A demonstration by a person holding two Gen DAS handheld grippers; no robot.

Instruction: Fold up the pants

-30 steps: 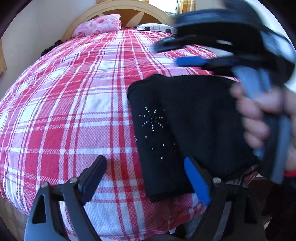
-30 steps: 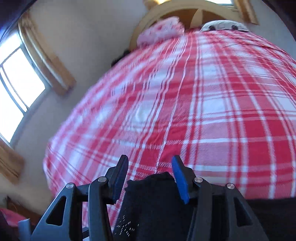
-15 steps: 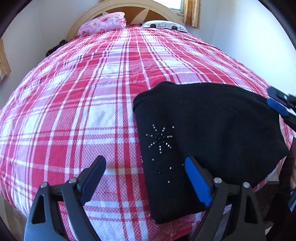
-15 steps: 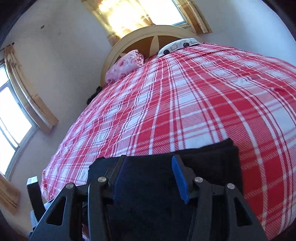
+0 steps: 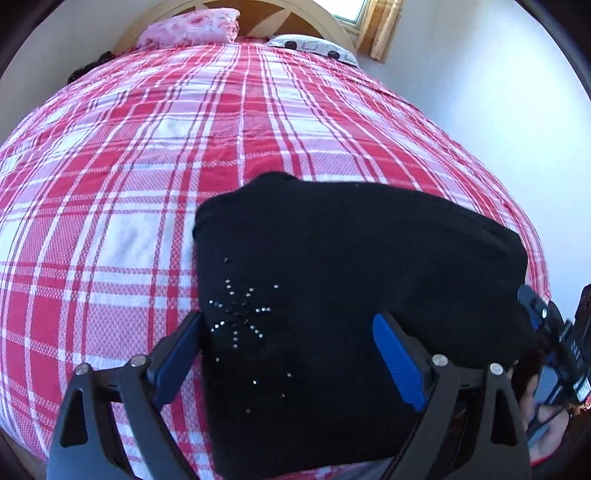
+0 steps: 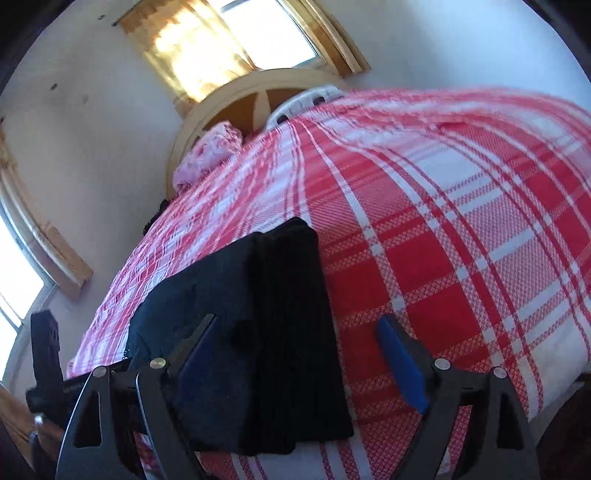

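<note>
The black pants (image 5: 332, 280) lie folded into a thick rectangle near the bed's front edge, with a rhinestone star on the near left part. They also show in the right wrist view (image 6: 258, 332). My left gripper (image 5: 288, 343) is open over the pants' near left part, empty. My right gripper (image 6: 295, 350) is open over the pants' right edge, empty. It also shows at the right edge of the left wrist view (image 5: 546, 332).
The red and white plaid bedspread (image 5: 184, 129) covers the bed. A pink pillow (image 5: 192, 29) and a white patterned pillow (image 5: 314, 46) lie at the wooden headboard (image 6: 258, 96). Windows are behind and to the left. A white wall runs along the bed's right side.
My right gripper has left the pants, swung from the left side to the right edge and opened wider. My left gripper has moved closer over the pants.
</note>
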